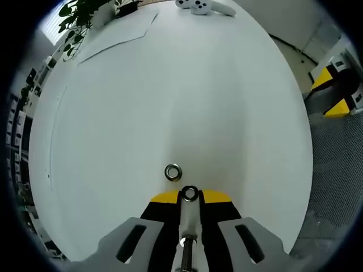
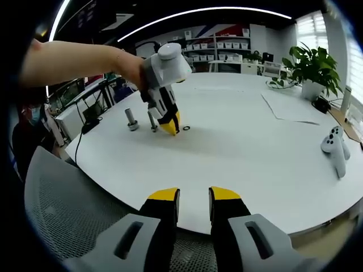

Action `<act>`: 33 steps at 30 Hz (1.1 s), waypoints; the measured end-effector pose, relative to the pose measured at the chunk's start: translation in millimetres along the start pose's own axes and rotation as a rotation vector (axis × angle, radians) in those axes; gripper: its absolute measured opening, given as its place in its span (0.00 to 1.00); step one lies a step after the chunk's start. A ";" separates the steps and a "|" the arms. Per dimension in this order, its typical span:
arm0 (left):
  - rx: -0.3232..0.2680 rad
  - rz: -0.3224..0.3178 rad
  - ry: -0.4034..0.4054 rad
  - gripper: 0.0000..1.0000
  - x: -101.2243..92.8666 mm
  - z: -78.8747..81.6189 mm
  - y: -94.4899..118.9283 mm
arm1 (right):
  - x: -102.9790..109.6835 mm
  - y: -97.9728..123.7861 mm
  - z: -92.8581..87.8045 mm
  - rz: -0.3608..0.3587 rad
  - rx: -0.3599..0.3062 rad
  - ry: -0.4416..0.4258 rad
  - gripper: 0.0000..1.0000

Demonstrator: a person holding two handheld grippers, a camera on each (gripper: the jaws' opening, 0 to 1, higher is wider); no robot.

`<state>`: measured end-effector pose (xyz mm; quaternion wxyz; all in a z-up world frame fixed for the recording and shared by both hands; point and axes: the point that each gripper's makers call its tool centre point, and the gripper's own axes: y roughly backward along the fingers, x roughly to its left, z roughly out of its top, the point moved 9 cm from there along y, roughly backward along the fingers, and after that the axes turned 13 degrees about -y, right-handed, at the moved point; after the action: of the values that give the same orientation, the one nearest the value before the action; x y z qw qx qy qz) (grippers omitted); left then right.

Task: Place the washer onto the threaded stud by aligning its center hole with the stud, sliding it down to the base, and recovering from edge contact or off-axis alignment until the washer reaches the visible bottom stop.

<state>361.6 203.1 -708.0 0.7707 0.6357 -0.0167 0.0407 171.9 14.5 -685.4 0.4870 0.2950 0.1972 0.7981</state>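
Left gripper [image 1: 190, 199] gripping threaded stud [image 1: 189, 226], shiny ring-shaped washer [image 1: 173, 171] just beyond

My left gripper [image 1: 190, 212] camera sits low and close over the white table [image 1: 187, 96], looking down along its jaws and across the tabletop toward the far edge, where a plant [image 1: 79, 14] and a white controller [image 1: 201, 5] lie.

My right gripper [image 2: 193, 207] camera hangs back off the table's near edge, above a mesh chair [image 2: 62, 209], facing level across the whole table [image 2: 255, 147] into the room. It sees my left gripper [image 2: 164, 110] from a distance.

Both views share the tabletop, the washer [image 1: 173, 171] [image 2: 186, 128], the plant [image 2: 309, 68] and the controller [image 2: 336, 148].
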 end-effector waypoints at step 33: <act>-0.023 0.106 0.028 0.09 -12.1 -24.4 60.0 | 0.2 0.6 0.5 -0.001 -0.012 -0.005 0.23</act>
<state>344.0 237.8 -654.9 0.7749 0.6244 -0.0398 0.0901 171.8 14.4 -684.7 0.4897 0.2941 0.1911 0.7982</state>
